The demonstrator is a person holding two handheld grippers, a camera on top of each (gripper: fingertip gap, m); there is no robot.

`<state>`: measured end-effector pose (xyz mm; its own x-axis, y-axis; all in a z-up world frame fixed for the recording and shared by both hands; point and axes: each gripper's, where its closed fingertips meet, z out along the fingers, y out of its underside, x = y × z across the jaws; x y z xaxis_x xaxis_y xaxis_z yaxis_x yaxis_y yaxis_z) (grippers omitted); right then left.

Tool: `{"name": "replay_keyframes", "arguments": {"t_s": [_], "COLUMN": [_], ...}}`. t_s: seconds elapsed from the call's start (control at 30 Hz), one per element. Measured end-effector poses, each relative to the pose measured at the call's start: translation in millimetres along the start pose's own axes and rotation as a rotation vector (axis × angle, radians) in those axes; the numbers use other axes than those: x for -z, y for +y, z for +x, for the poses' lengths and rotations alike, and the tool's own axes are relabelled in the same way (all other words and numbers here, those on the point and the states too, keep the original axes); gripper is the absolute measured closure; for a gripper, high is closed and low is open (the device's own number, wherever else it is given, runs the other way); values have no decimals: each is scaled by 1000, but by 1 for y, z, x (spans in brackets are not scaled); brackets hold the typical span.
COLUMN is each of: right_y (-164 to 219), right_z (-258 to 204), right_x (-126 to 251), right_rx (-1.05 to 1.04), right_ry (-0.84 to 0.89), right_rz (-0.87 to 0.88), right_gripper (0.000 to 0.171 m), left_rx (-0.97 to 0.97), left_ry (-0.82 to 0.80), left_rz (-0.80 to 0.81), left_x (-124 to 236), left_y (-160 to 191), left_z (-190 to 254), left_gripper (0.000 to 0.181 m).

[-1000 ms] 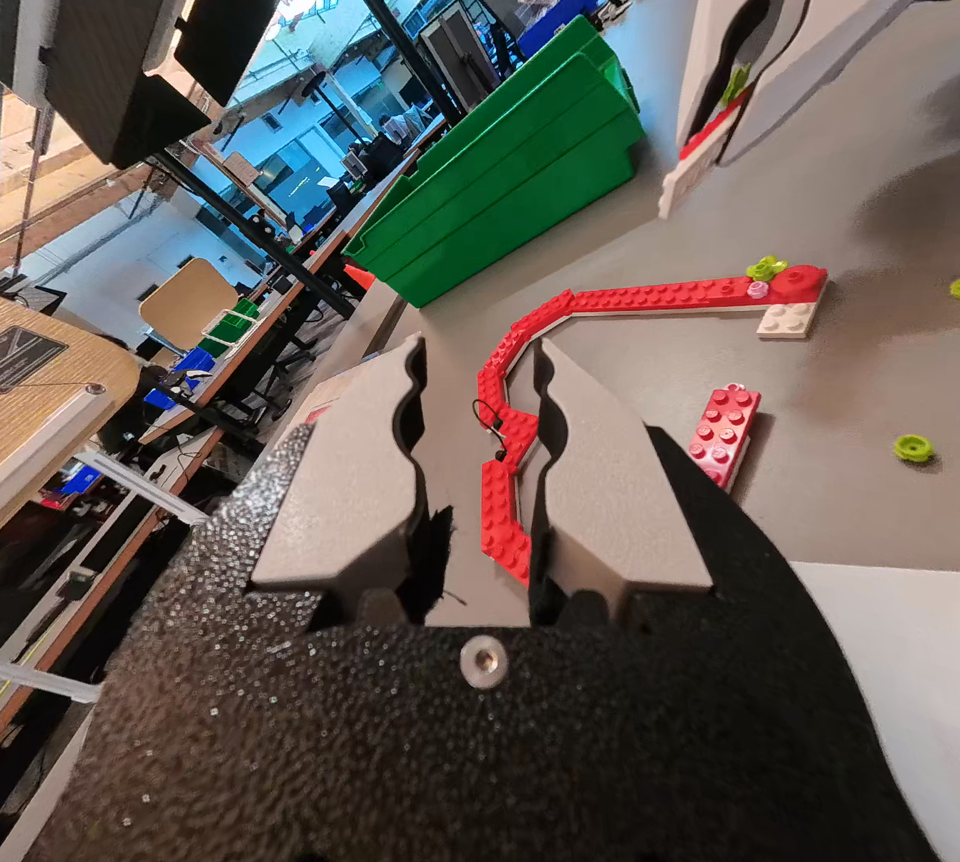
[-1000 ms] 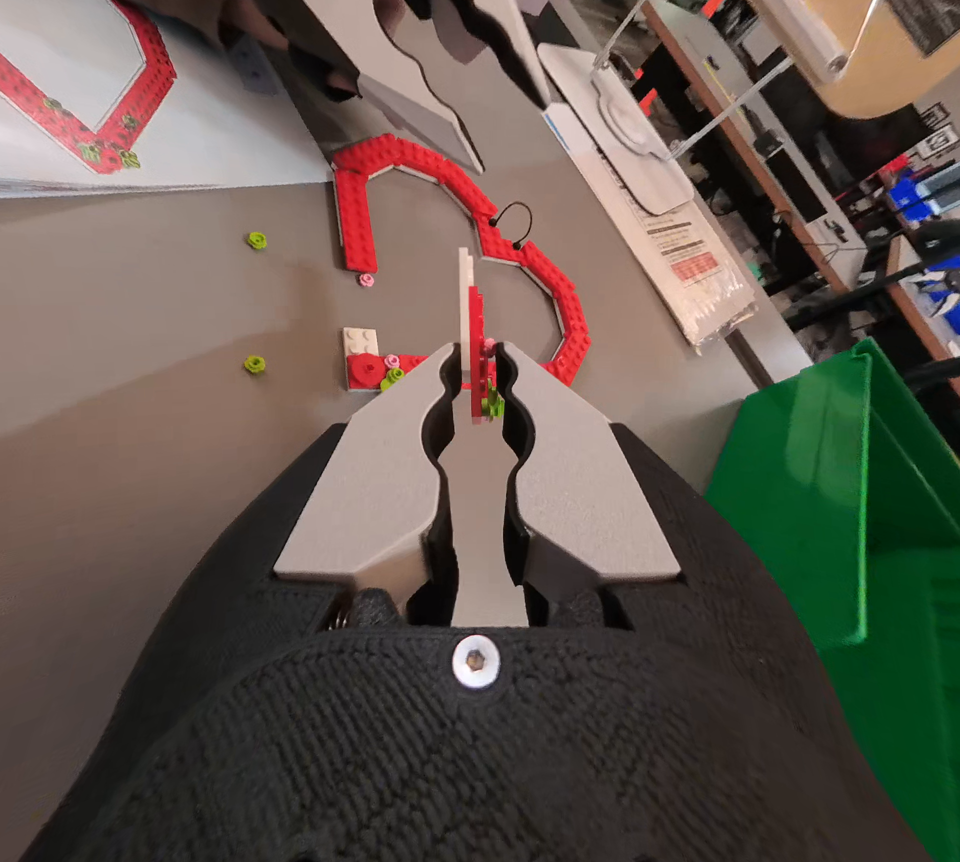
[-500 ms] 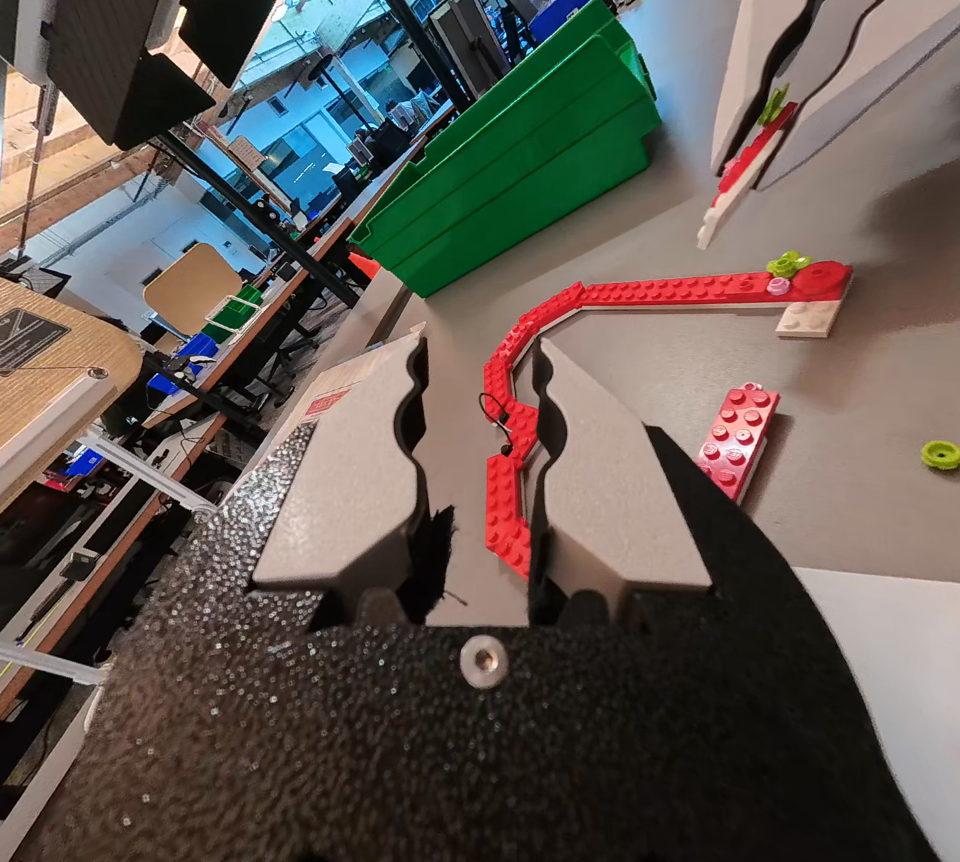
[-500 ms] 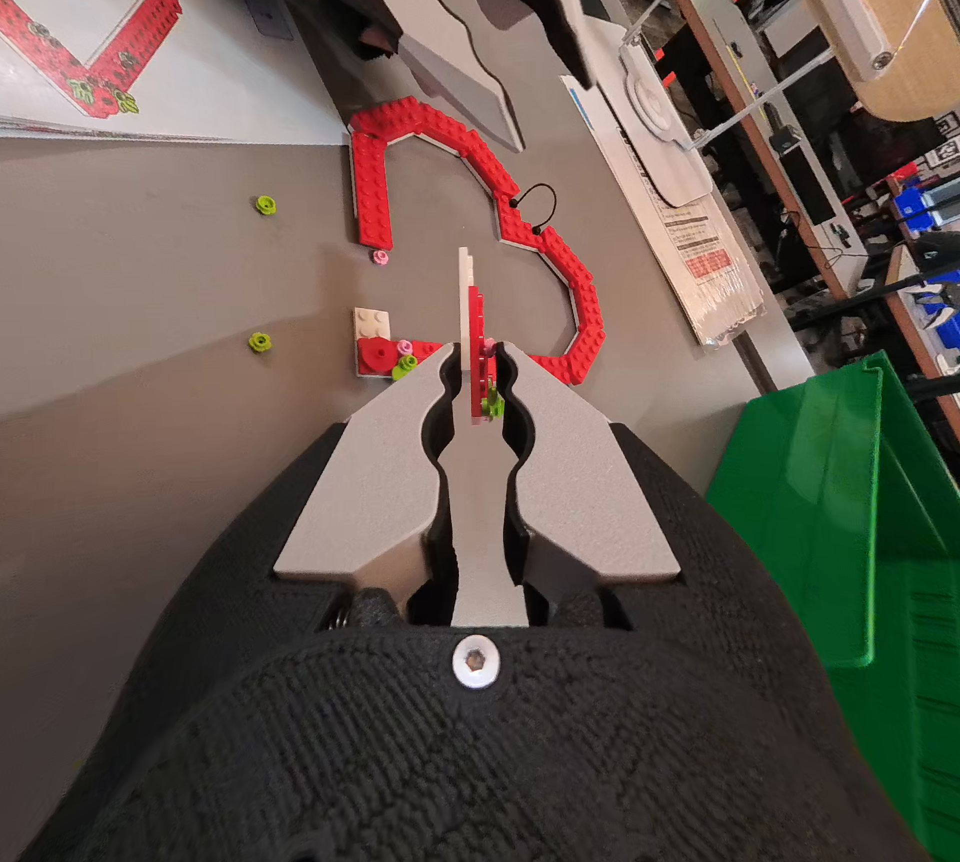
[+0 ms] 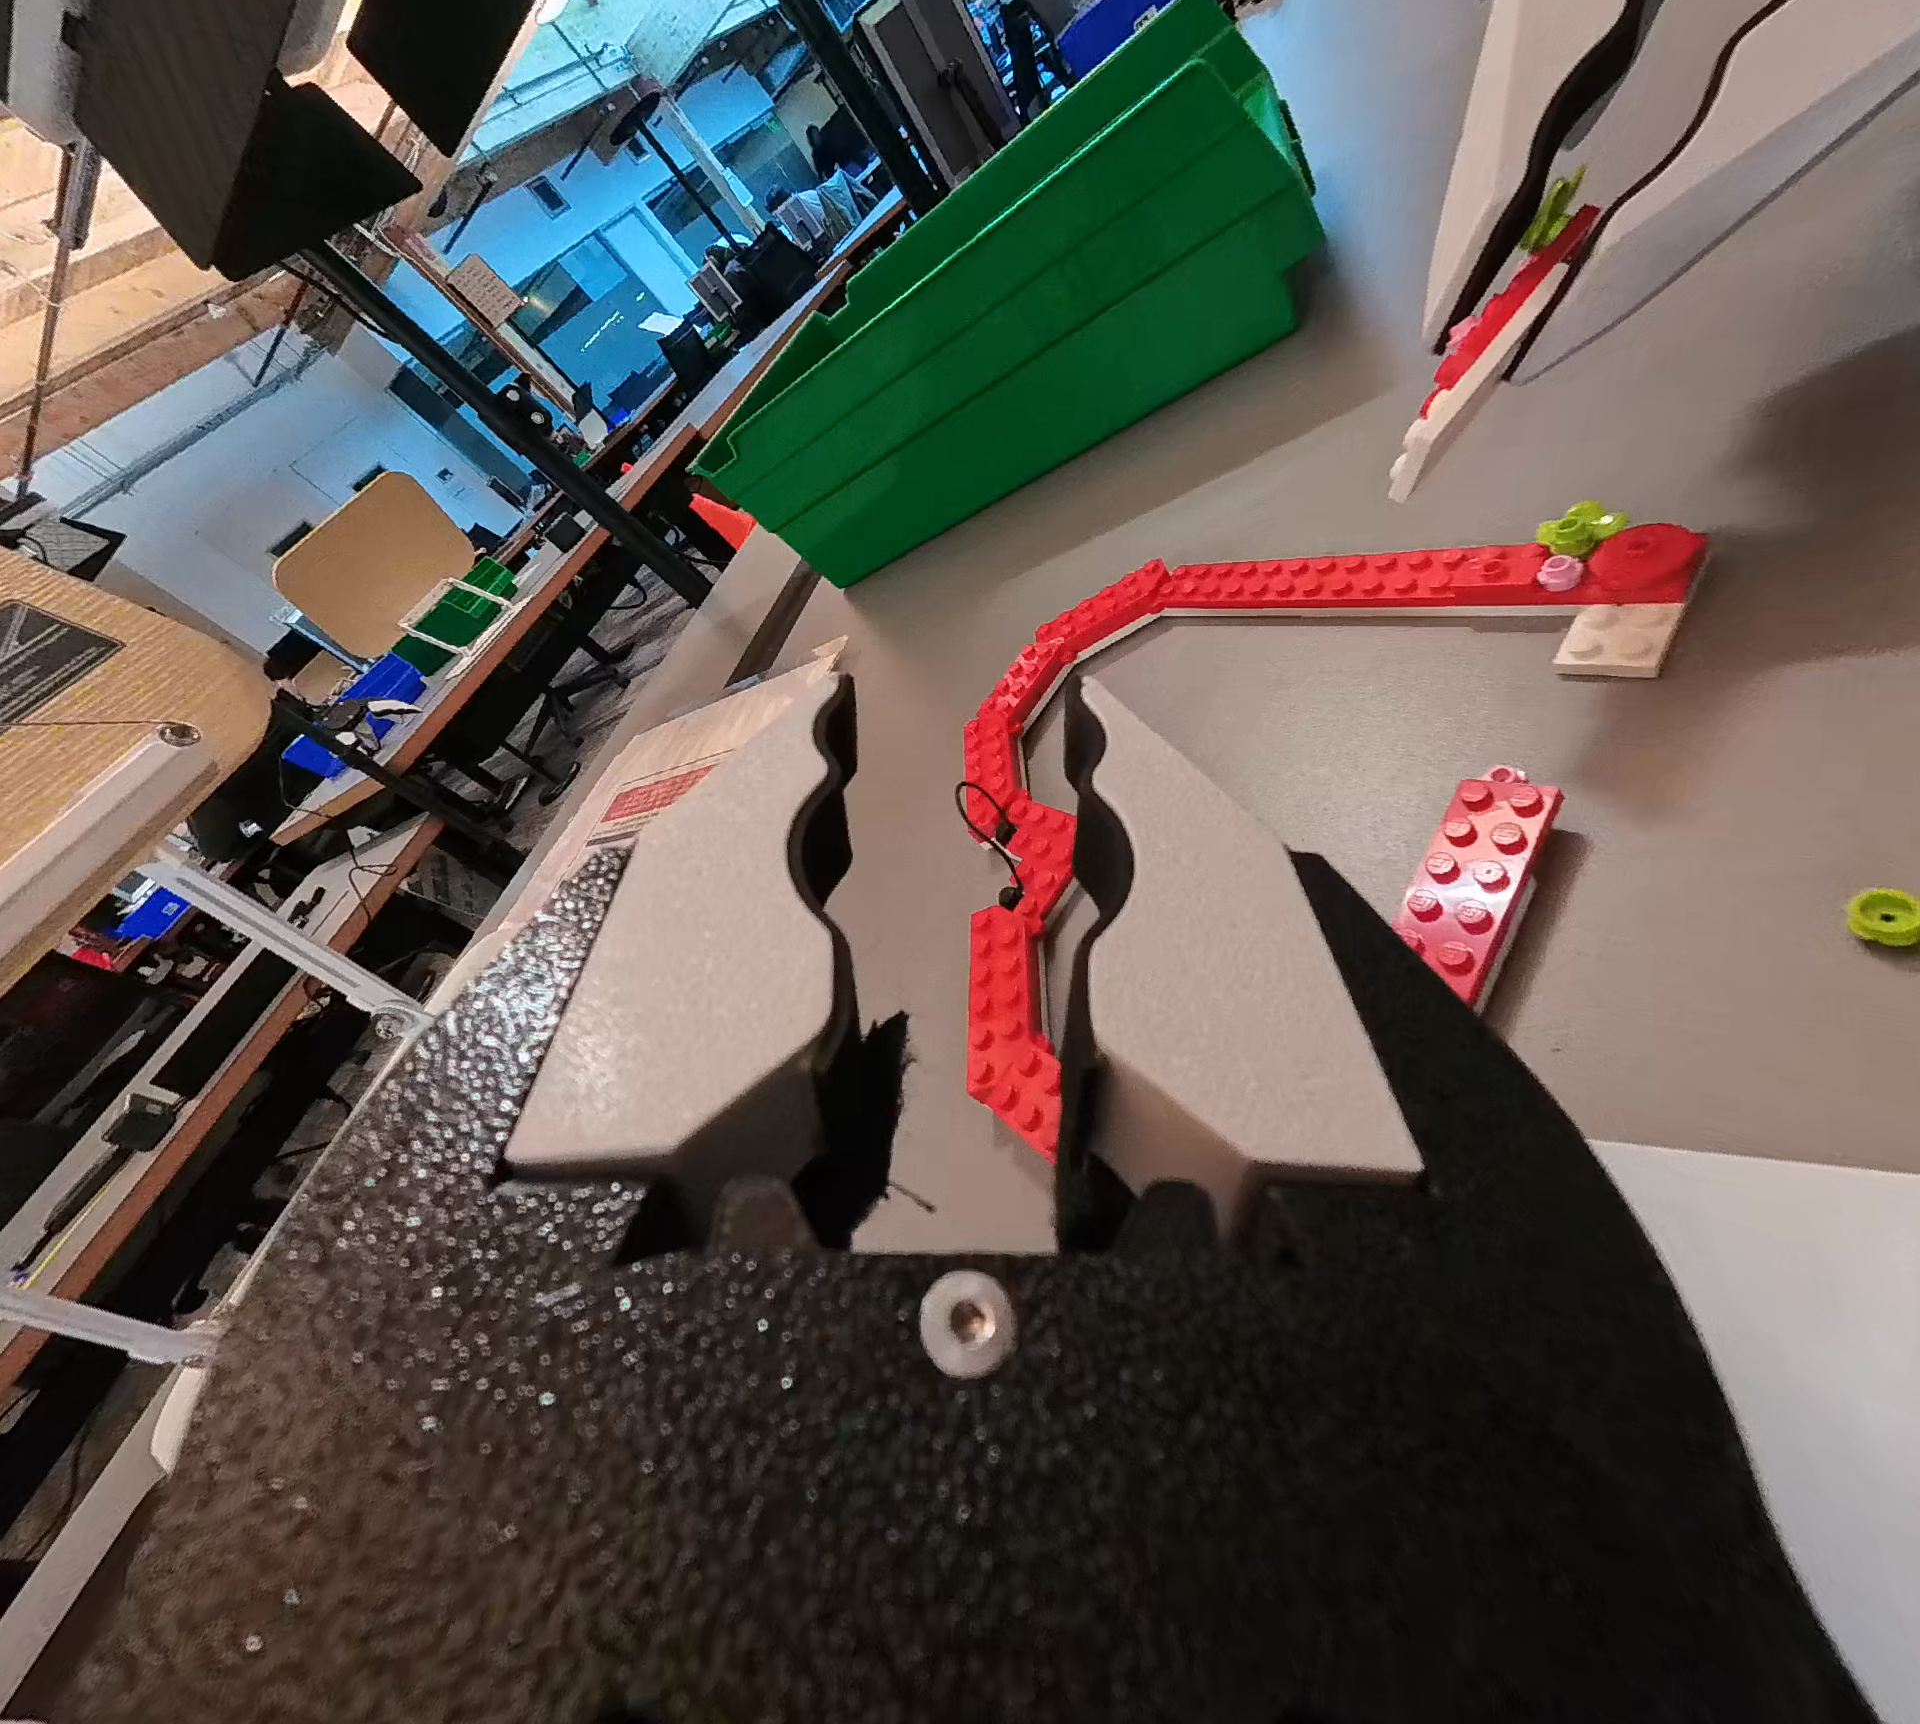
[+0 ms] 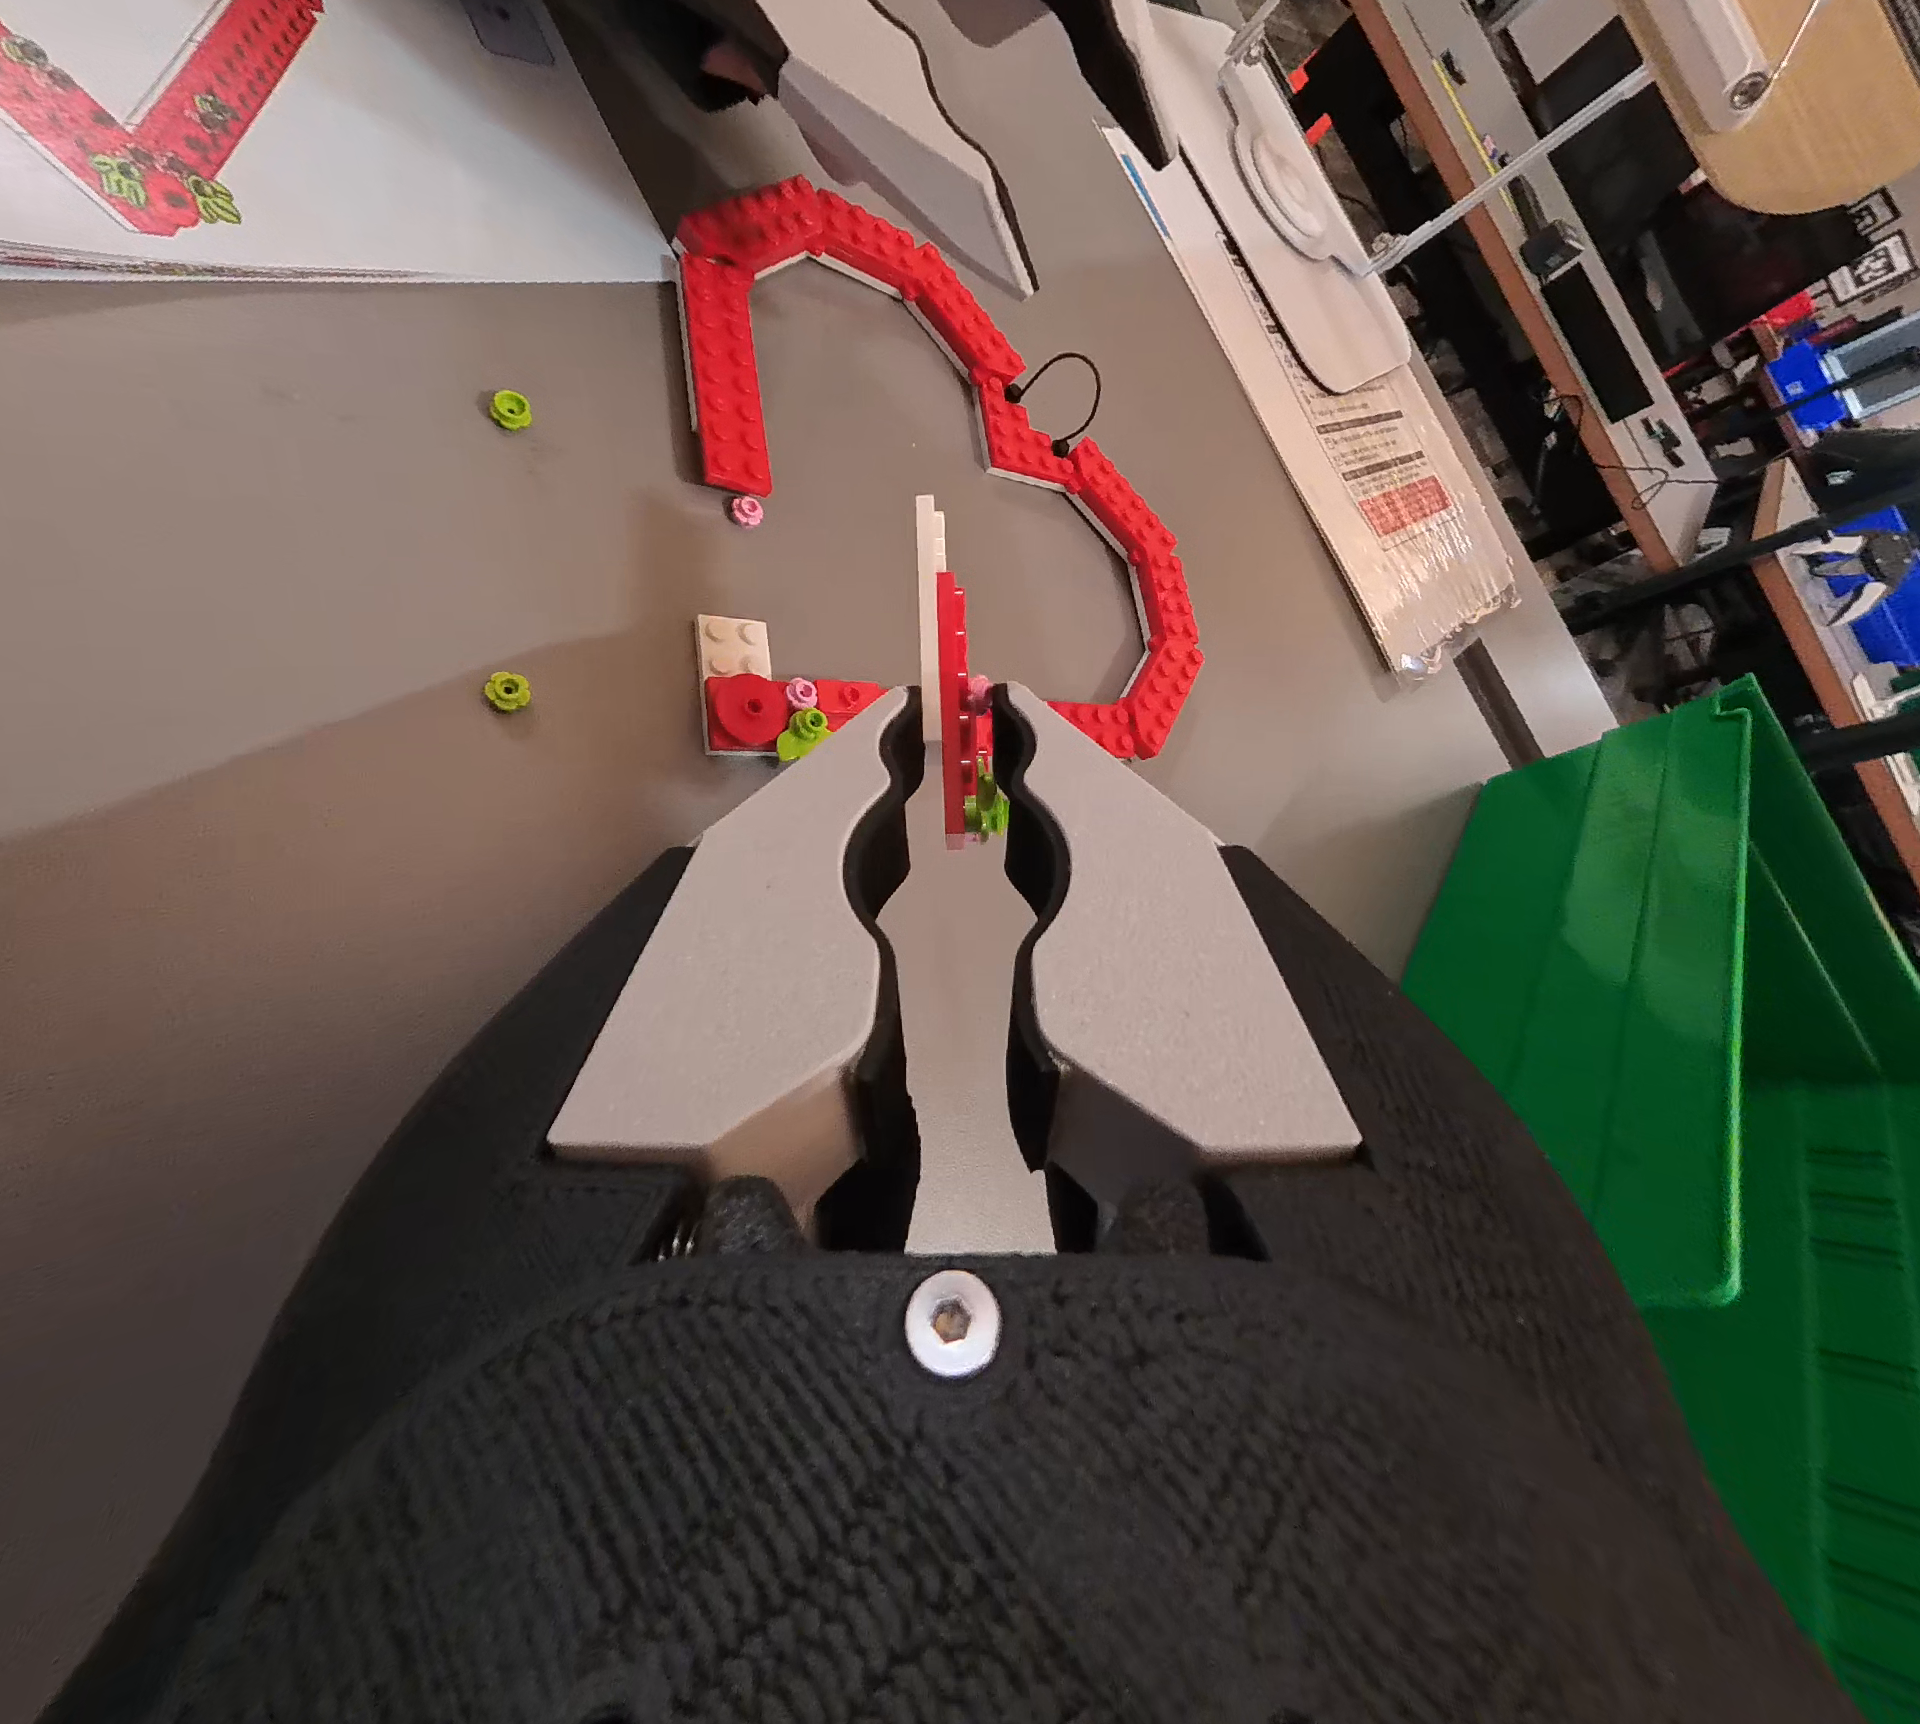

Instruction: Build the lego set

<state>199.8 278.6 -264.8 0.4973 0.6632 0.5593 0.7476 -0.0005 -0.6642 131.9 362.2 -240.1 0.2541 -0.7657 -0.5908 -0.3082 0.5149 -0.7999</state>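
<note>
care is needed for the step in hand, which i judge to be joining the held segment to the open end of the heart frame. right tongs (image 6: 954, 744) are closed on a red and white plate segment (image 6: 948, 635), held on its edge above the surface (image 6: 260, 843), with small pink and green flower pieces on it. left tongs (image 5: 956, 801) are open and hold nothing; they sit low over the curved part of the red heart frame (image 6: 1132, 552), which lies flat on the surface. to do it well, i think the segment must first be turned flat, its studs up, then lined up with the white corner plate (image 6: 734, 644) and pressed down evenly, while the left tongs steady the frame so it does not slide. two loose green round pieces (image 6: 507, 689) lie near, and a dark pink plate (image 5: 1475, 885) beside the left tongs. green bin (image 6: 1621, 999) stands at the side of the surface; what is inside it i cannot see in either view.
</note>
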Motion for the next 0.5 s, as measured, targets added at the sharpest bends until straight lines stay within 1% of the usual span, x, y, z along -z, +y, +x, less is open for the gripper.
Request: {"name": "replay_keyframes", "arguments": {"t_s": [0.03, 0.23, 0.5], "right_y": [0, -2, -3], "right_z": [0, -4, 1], "right_x": [0, 1, 4], "right_rx": [0, 1, -21], "right_ry": [-1, -18, 2], "right_rz": [0, 12, 16], "right_gripper": [160, 160, 160], "left_rx": [2, 13, 29], "left_ry": [0, -5, -12], "left_rz": [0, -3, -3], "left_x": [0, 0, 0], "left_y": [0, 1, 1], "left_z": [0, -2, -4], "left_gripper": [144, 144, 144]}}
